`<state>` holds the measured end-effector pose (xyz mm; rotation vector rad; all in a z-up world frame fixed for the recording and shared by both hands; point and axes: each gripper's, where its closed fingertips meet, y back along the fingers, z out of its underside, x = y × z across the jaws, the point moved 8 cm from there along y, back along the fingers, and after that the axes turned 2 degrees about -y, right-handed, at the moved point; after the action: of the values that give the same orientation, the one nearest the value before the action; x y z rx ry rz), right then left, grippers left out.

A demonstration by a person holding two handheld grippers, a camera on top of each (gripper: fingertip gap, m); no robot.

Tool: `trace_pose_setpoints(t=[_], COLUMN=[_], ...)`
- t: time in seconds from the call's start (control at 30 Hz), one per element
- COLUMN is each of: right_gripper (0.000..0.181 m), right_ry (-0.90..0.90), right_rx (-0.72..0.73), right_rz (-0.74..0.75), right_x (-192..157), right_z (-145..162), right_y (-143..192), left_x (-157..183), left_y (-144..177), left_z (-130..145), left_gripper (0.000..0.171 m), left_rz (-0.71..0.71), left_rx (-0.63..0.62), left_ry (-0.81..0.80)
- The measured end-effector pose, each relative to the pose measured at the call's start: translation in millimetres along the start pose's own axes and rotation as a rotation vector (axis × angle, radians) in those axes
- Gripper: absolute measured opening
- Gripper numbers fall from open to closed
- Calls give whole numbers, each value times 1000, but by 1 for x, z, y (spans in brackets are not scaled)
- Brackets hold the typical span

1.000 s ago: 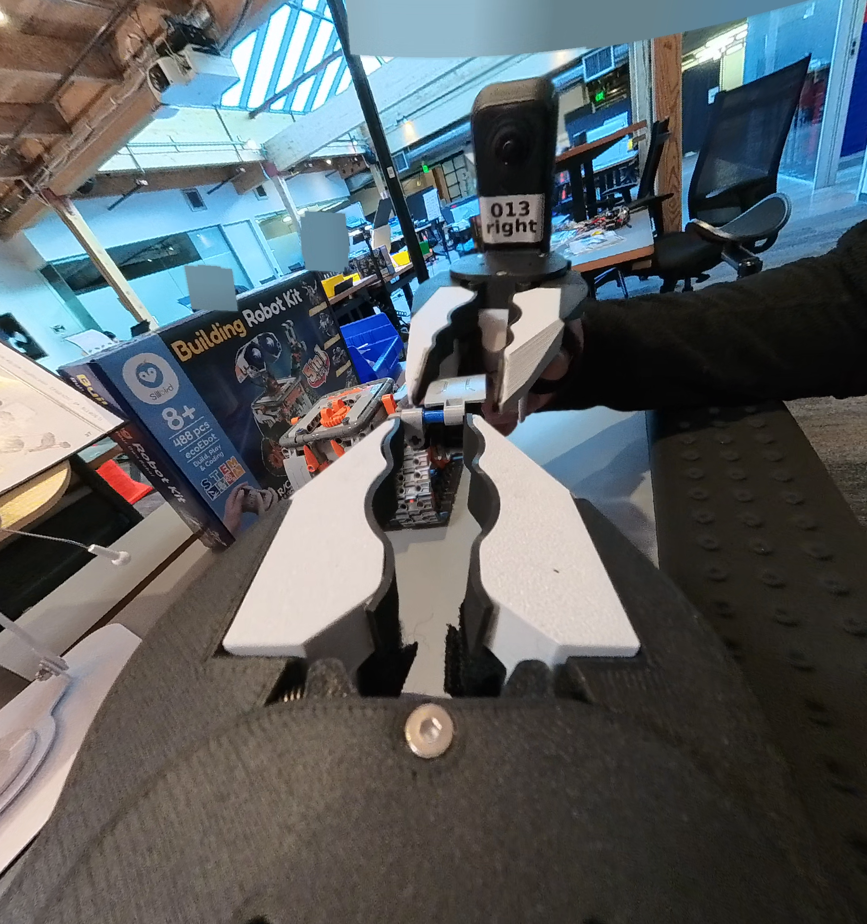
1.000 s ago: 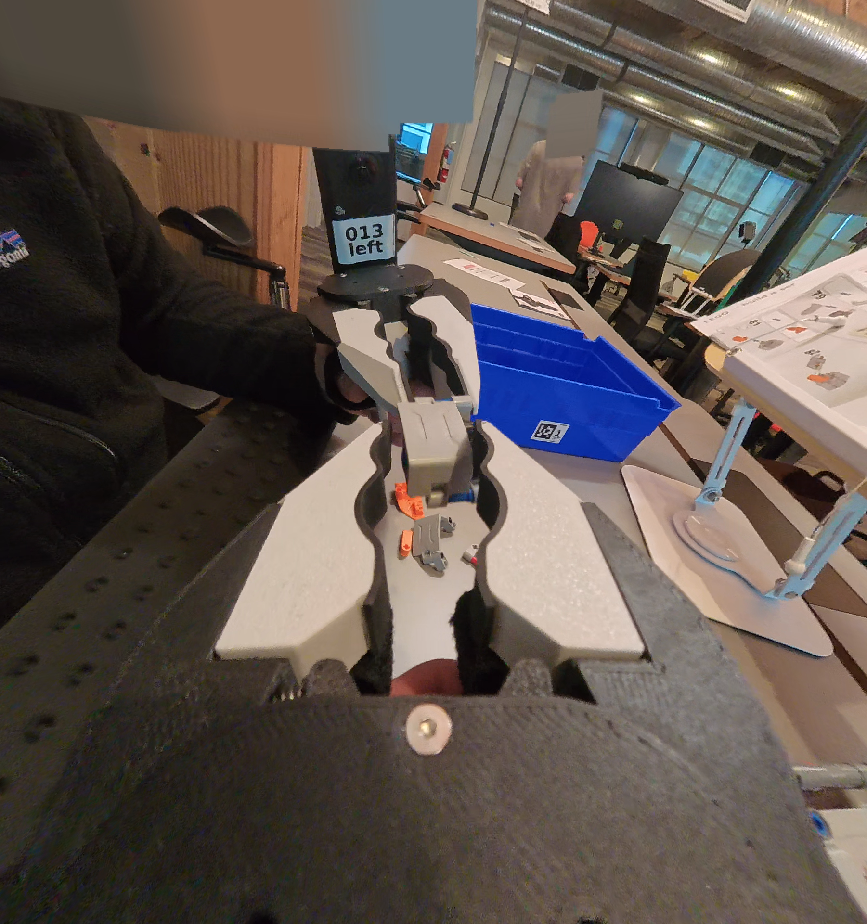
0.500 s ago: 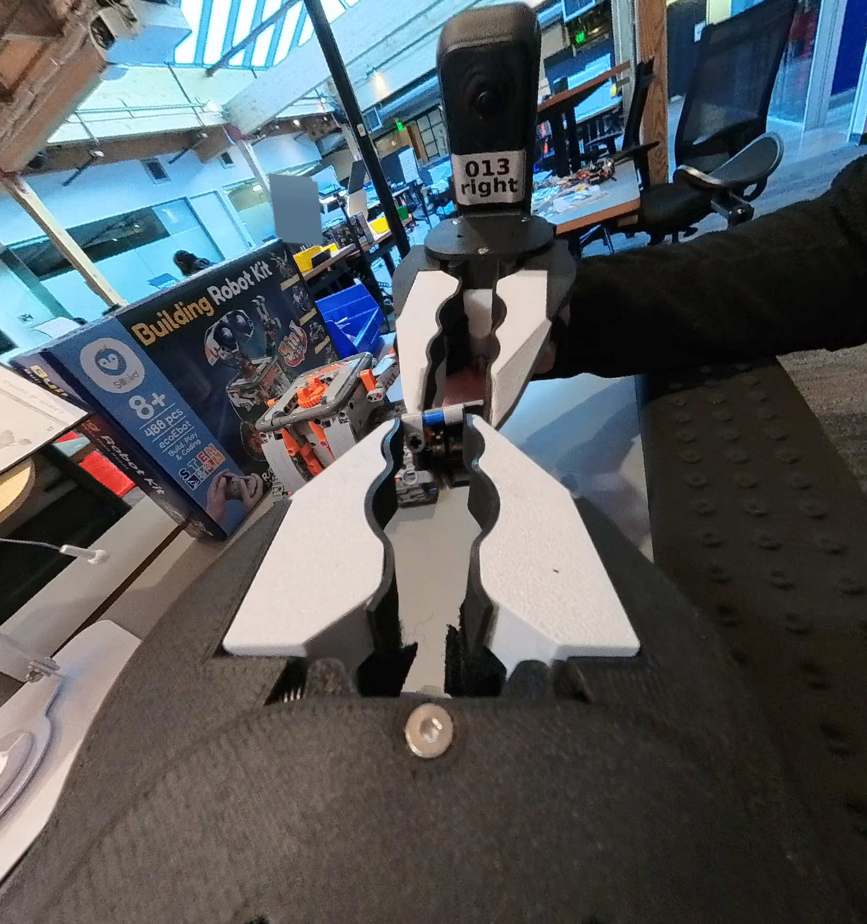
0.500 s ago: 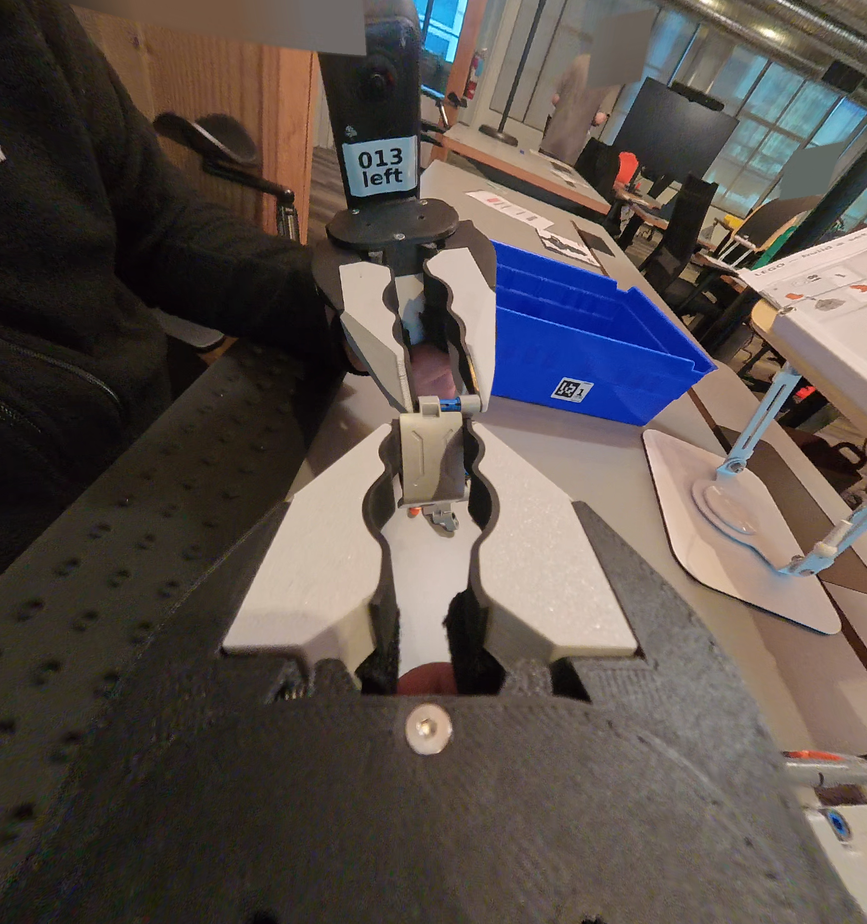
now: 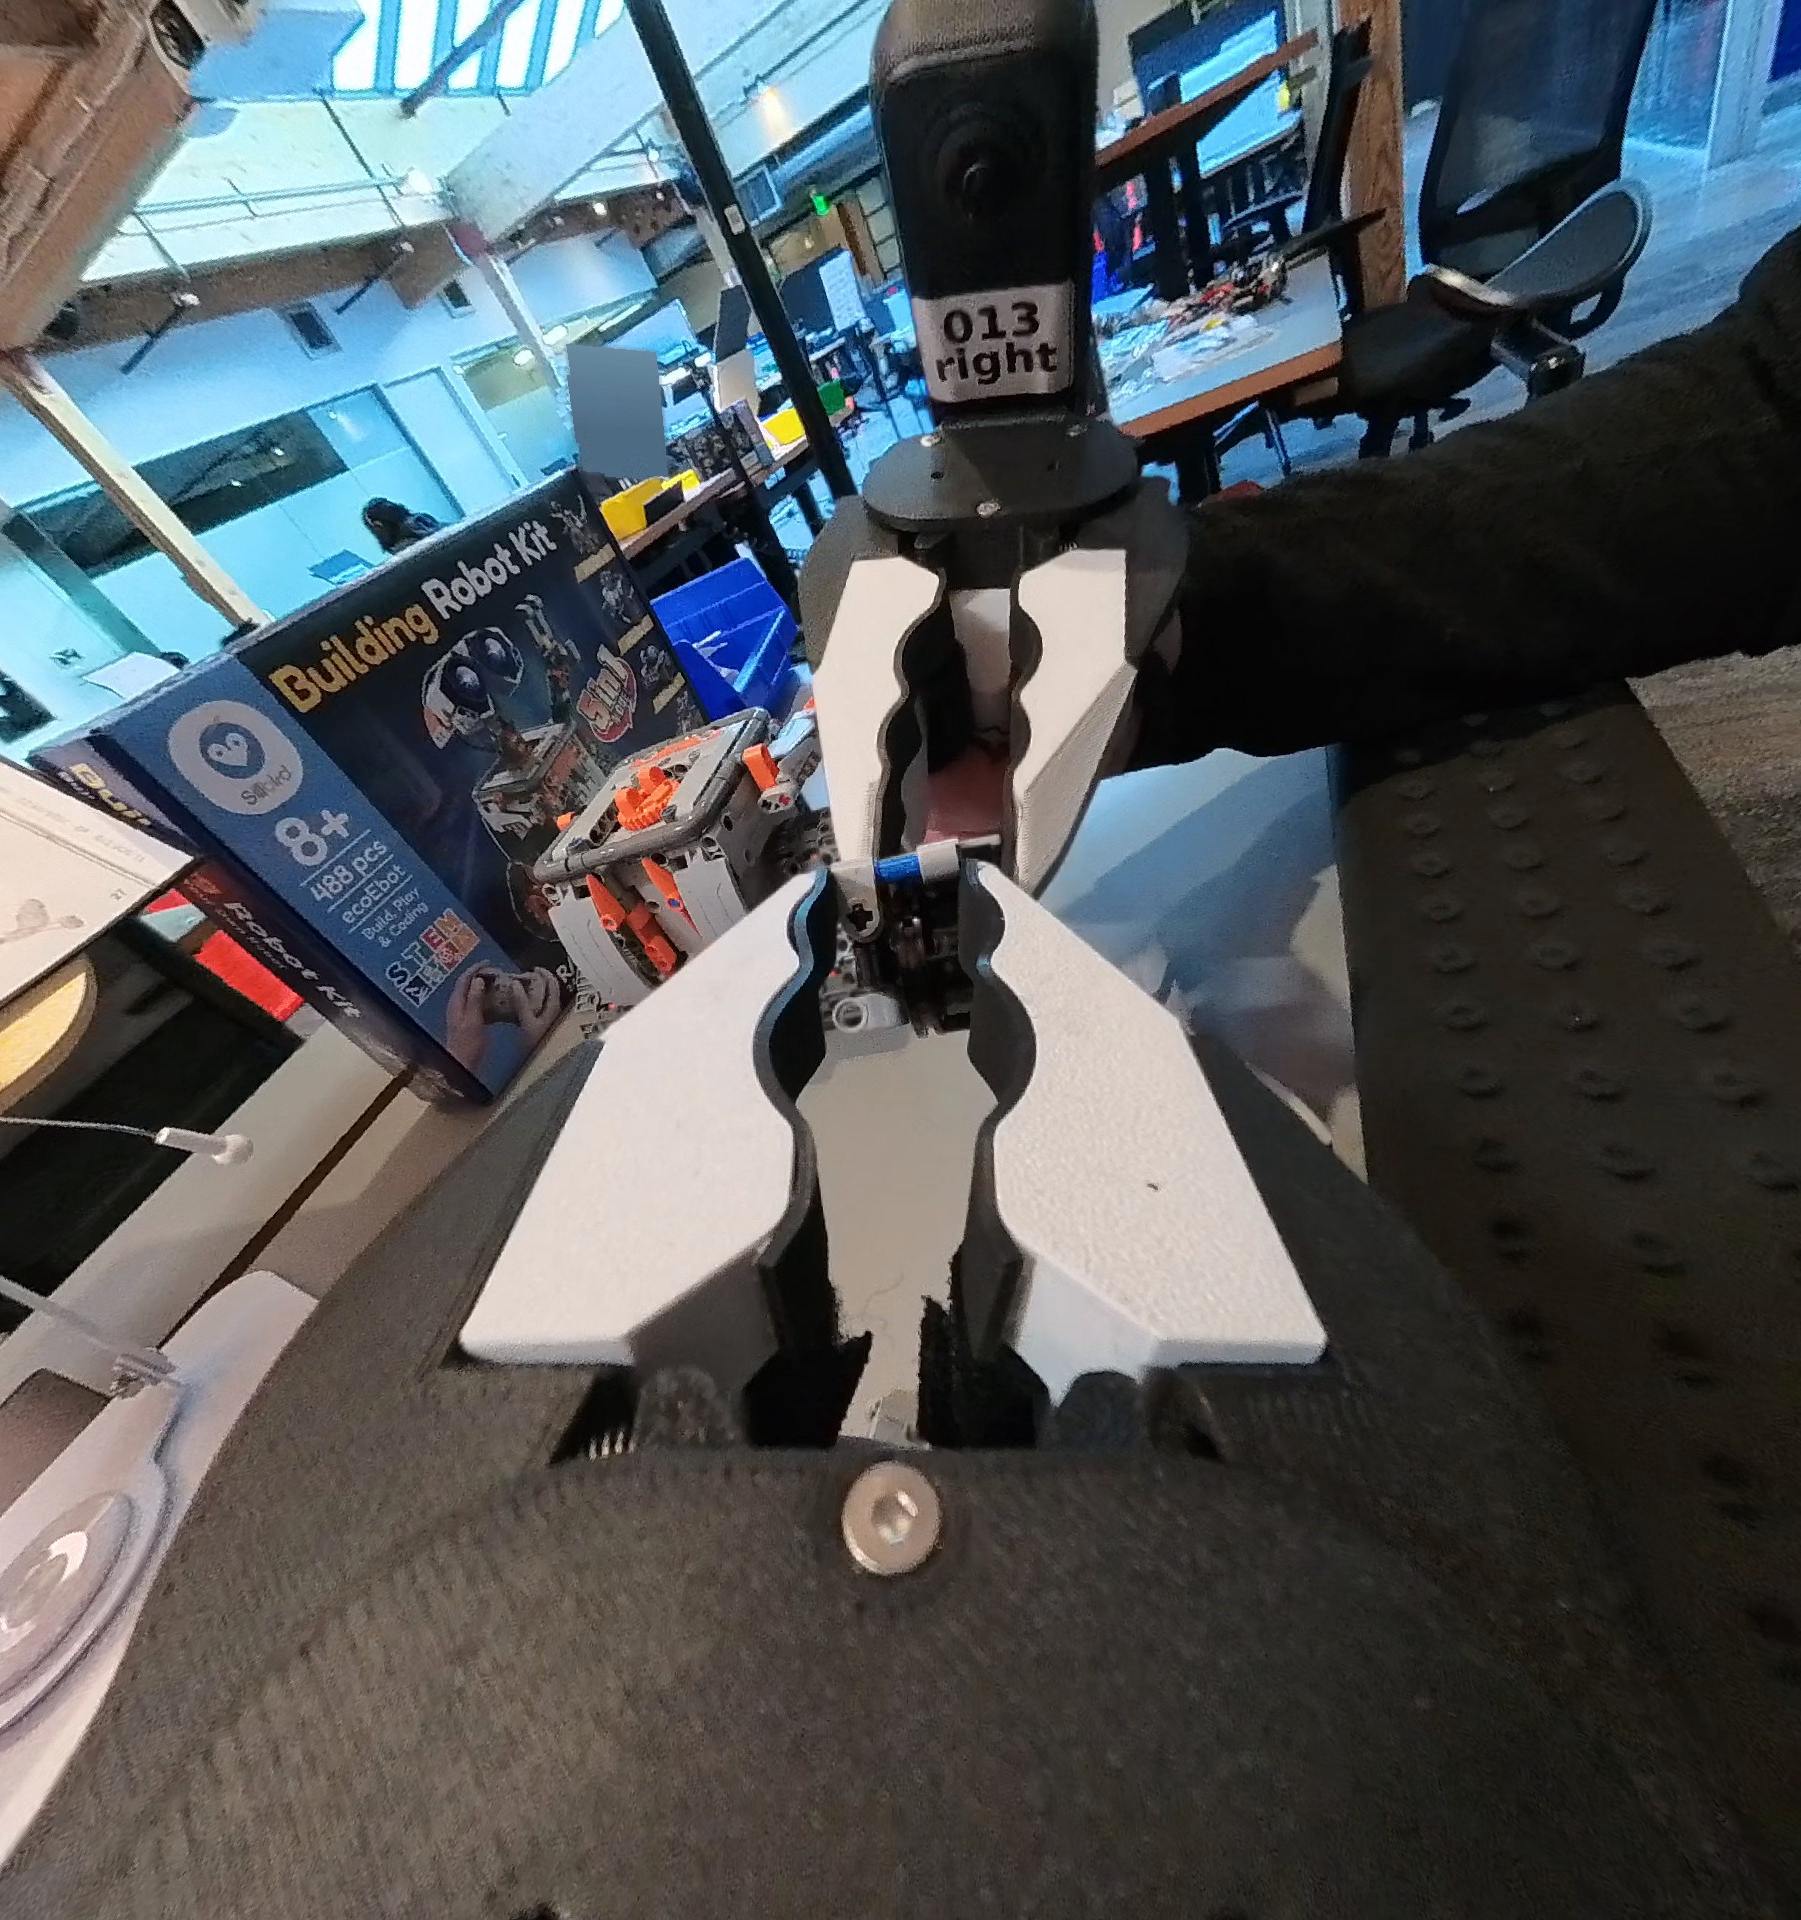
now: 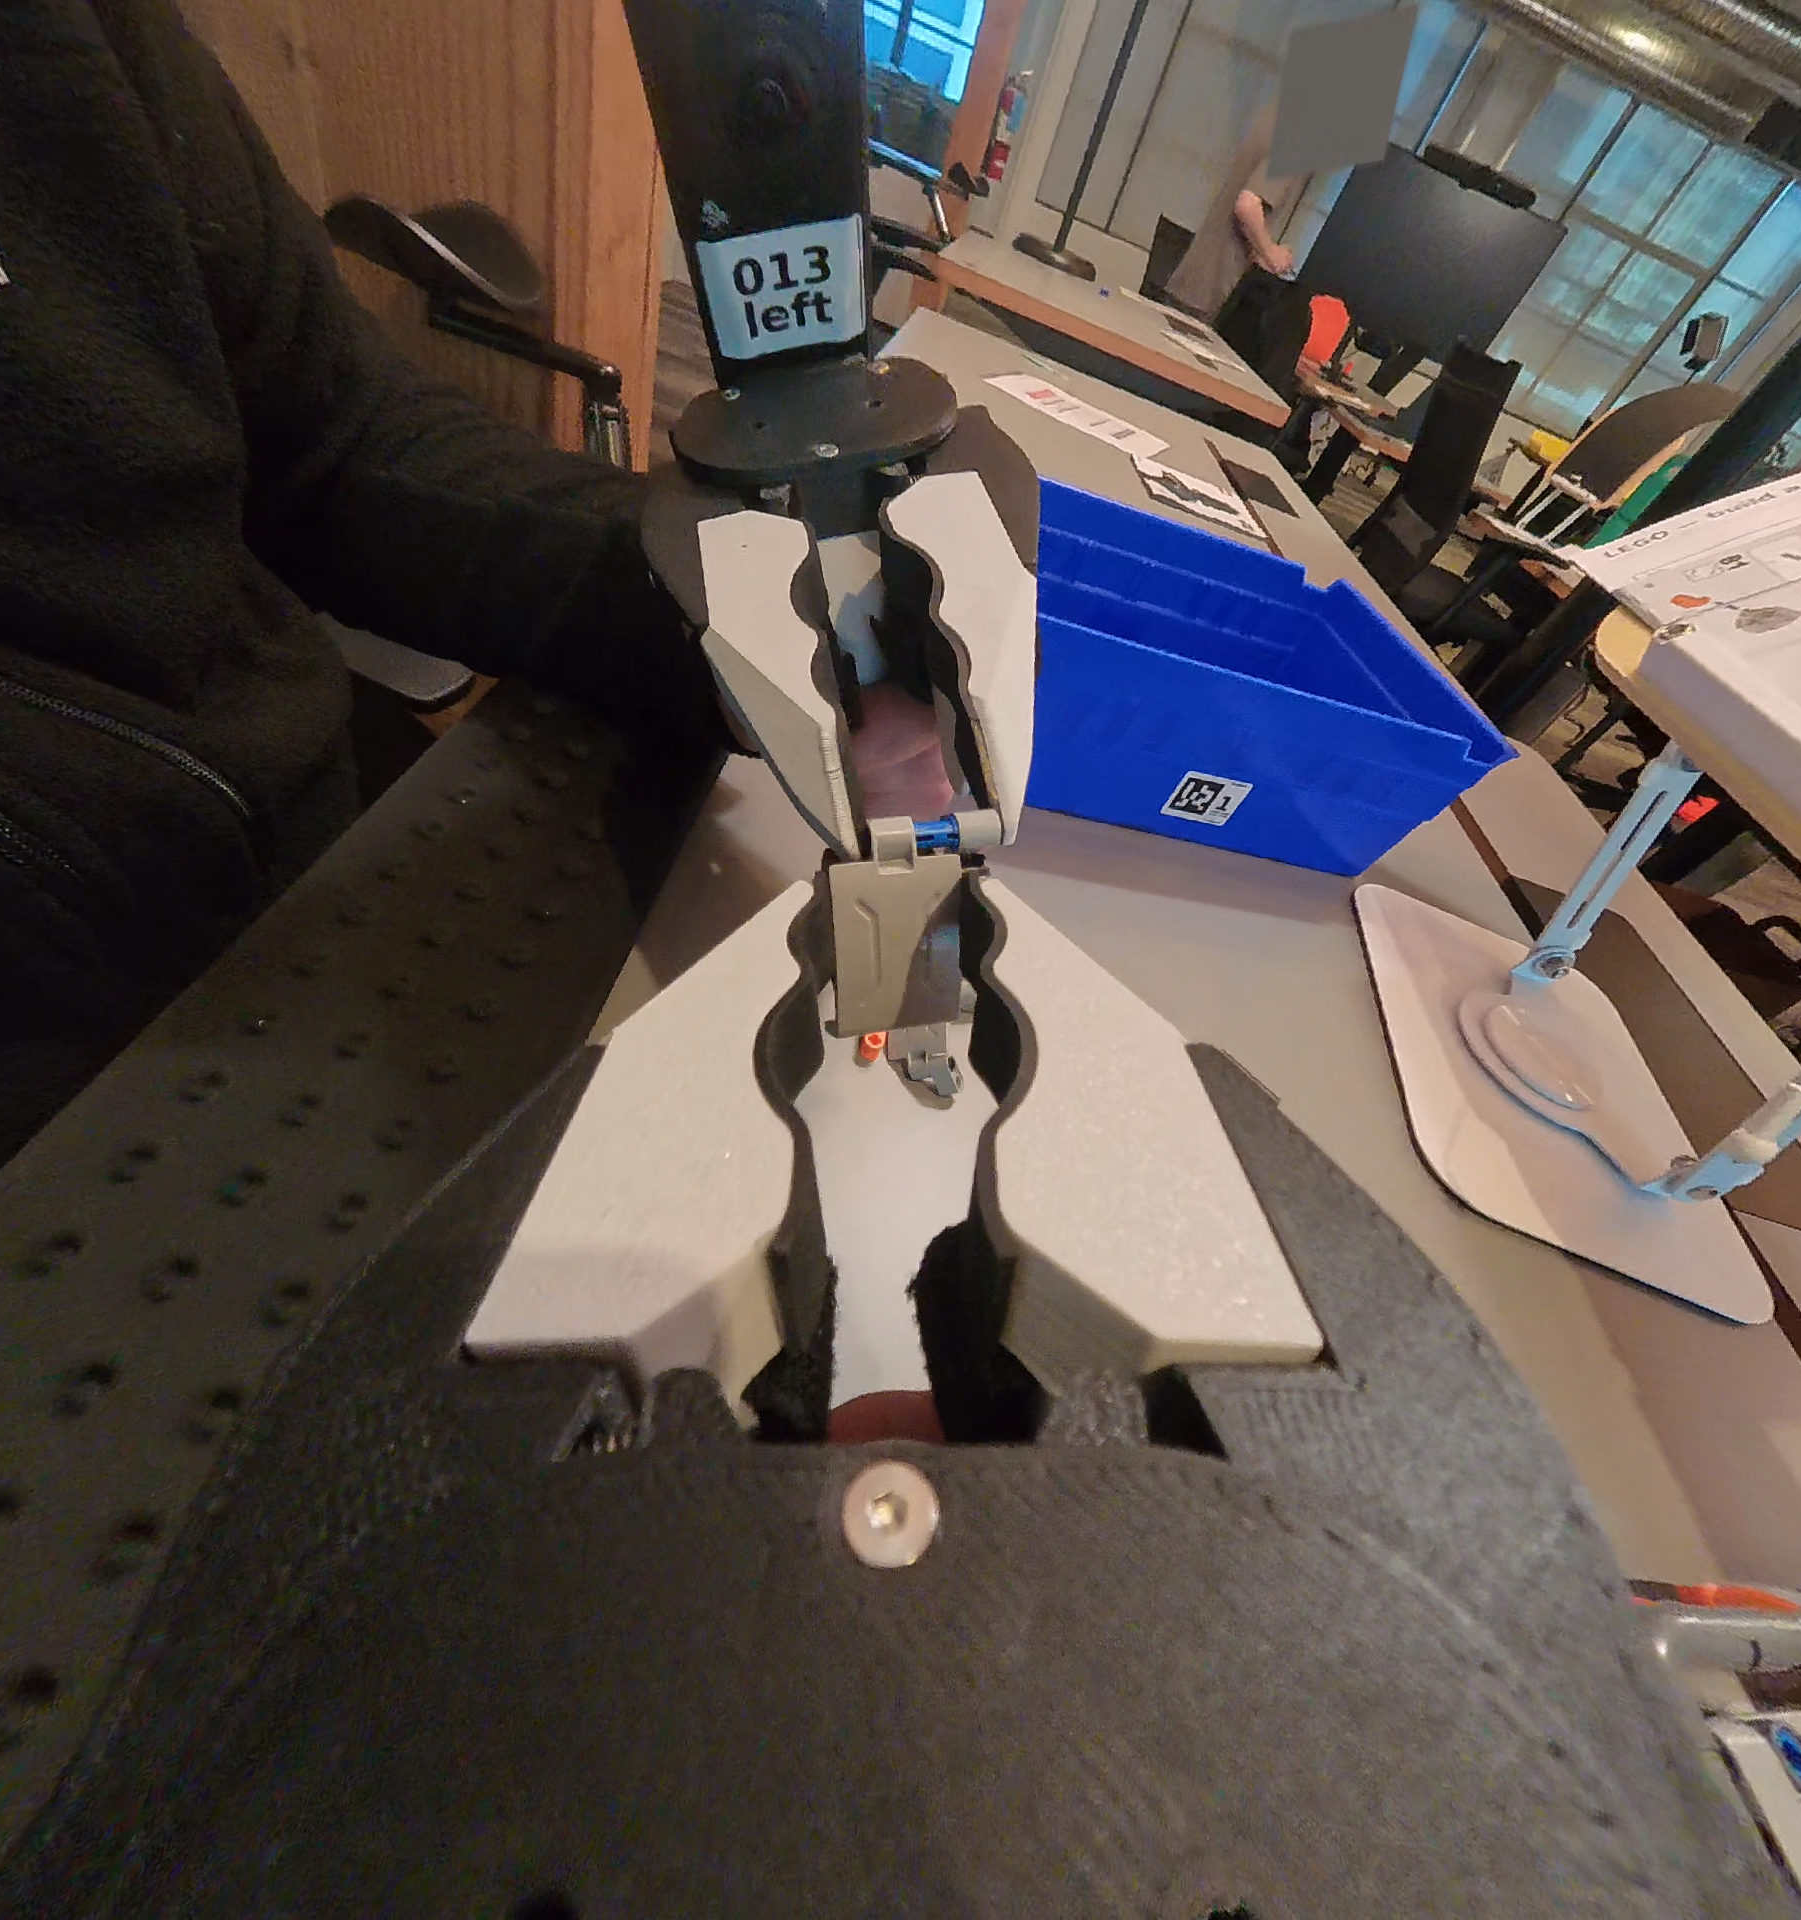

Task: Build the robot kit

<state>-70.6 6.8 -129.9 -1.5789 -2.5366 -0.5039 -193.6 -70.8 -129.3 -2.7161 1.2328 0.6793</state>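
left gripper (image 5: 894, 894): fingers clamped on a small grey brick assembly (image 5: 891, 961), held above the desk; also seen tip-on in the right wrist view (image 6: 917, 831).
right gripper (image 6: 891, 914): fingers closed on the tan-grey panel (image 6: 880, 940) of that same assembly; seen from the front in the left wrist view (image 5: 922, 868).
grippers: tip to tip, both pinching the one piece between them.
blue pin (image 6: 935, 828): short blue axle with grey ends across the top of the panel, right at the left gripper's tips; also shows in the left wrist view (image 5: 901, 864).
loose parts (image 6: 911, 1060): small orange and grey bits lying on the desk (image 6: 1187, 977) under the held piece.
blue bin (image 6: 1239, 686): on the desk, just behind the left gripper, square code sticker on its front wall.
robot model (image 5: 667, 842): part-built grey and orange build on the desk, beside the kit box.
kit box (image 5: 387, 790): dark blue, standing upright, toward the desk's far side.
instruction stand (image 6: 1561, 1049): white base and arm near the desk edge, holding a booklet (image 6: 1748, 623).
black mat (image 5: 1602, 1039): dimpled, along the desk side by the person's sleeve (image 5: 1498, 582).
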Motion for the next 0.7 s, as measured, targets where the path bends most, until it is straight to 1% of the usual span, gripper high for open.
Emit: trace_pose_setpoints(t=[0.23,0.57,0.7], right_gripper=[21,22,21], right_ry=[-31,-26,-31], right_rx=[15,4,7], right_rz=[-19,-26,-41], right_x=[0,0,-1], right_z=[2,3,3], right_y=[-2,-1,0], left_x=[0,1,1], left_y=[1,1,0], left_z=[1,3,3], left_gripper=[21,21,21], left_rz=[7,15,32], left_rx=[-1,-7,-5], left_ry=[9,-13,14])
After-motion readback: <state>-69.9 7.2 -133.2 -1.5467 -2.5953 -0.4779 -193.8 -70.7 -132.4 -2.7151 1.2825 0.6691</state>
